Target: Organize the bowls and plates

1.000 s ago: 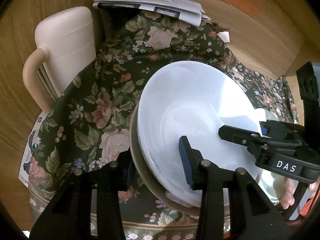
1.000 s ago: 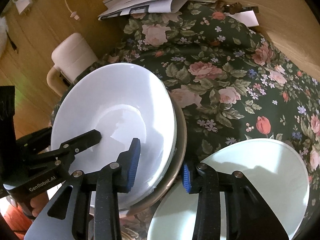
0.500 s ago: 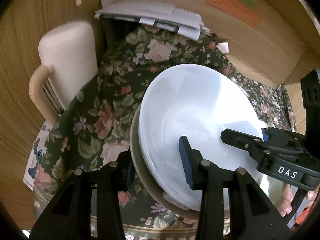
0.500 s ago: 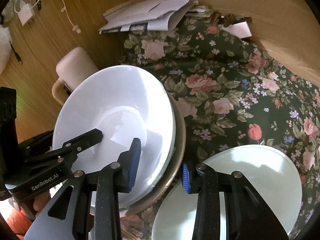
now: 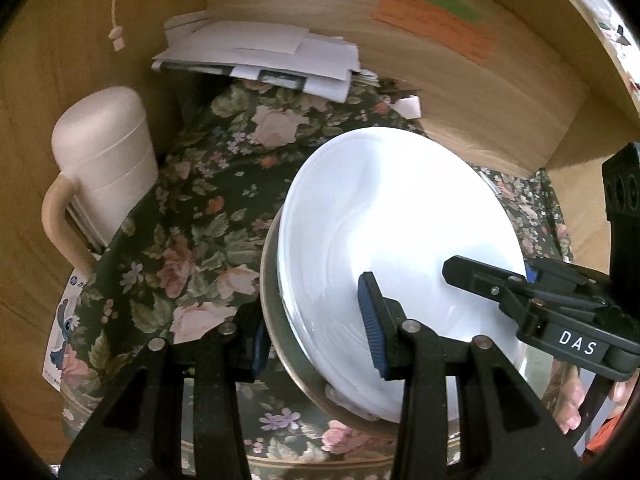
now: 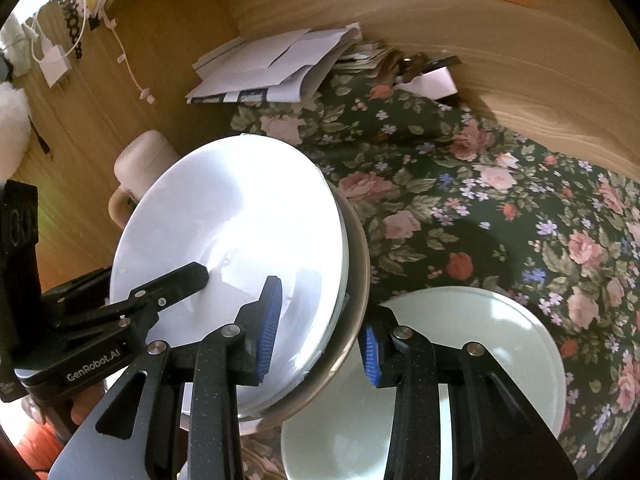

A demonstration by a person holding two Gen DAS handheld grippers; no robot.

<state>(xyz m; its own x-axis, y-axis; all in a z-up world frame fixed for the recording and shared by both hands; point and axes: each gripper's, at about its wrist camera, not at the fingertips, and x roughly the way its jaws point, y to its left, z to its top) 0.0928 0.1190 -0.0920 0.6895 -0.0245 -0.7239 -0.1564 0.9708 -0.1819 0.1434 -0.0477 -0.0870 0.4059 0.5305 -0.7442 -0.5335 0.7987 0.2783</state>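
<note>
Both tongs, left (image 5: pixel 316 336) and right (image 6: pixel 320 328), are clenched on opposite rims of a tilted stack (image 5: pixel 396 248): glossy white plates nested in a brownish bowl. Since a second ago the stack has risen higher above the floral-clothed counter (image 6: pixel 460 200). A pale round plate (image 6: pixel 472 344) lies flat on the cloth just beside it.

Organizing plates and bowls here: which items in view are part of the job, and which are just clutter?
Job items:
stack of dishes, clamped at opposite rims by left gripper and right gripper
pale green plate on the floral cloth

Lying about:
pile of papers
cream mug
sticky notes
</note>
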